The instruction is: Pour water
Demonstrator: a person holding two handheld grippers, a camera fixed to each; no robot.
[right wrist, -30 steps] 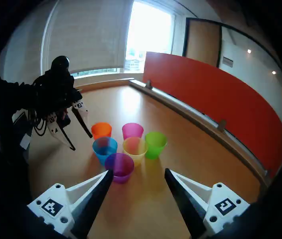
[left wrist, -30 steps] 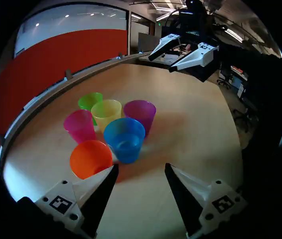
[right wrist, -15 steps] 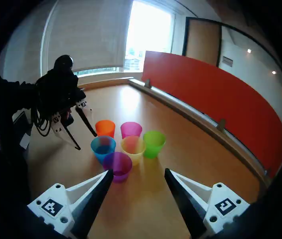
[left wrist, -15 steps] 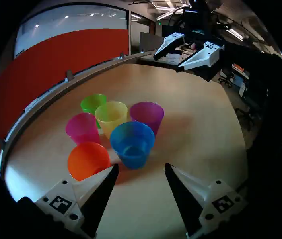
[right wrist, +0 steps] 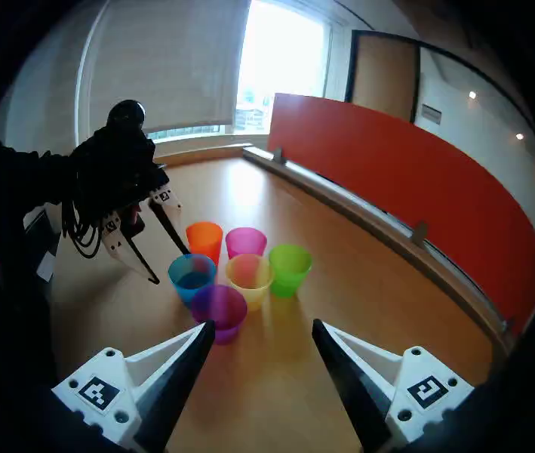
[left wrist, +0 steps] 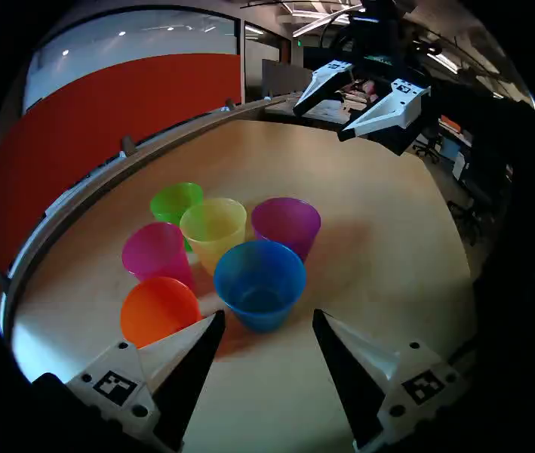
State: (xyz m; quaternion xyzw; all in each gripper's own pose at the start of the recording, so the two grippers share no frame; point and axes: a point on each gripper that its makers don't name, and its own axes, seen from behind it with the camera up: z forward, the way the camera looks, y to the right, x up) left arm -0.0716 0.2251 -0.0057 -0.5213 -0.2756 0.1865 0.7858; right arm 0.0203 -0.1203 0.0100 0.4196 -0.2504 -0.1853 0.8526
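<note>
The left gripper [left wrist: 267,315] is moving in closer than a sec ago, so the blue cup [left wrist: 259,283] is looking bigger & is sitting right in front of its two fingers. Those fingers are standing wide apart & are holding nothing yet. The right gripper [right wrist: 262,325] is hanging in the air across the table [left wrist: 373,219], fingers wide apart too, w/ nothing in them, pointing down near the purple cup [right wrist: 219,306]. The blue cup is standing up straight in a tight bunch w/ the orange cup [left wrist: 160,309], pink cup [left wrist: 155,253], yellow cup [left wrist: 213,225], green cup [left wrist: 175,202] & the purple one. I think a bit of water is sitting in its bottom. To grab it well, the left gripper should be sliding in low & straight, one finger going each side of the blue cup, not bumping the orange cup next to it, then squeezing softly so no water is spilling.
</note>
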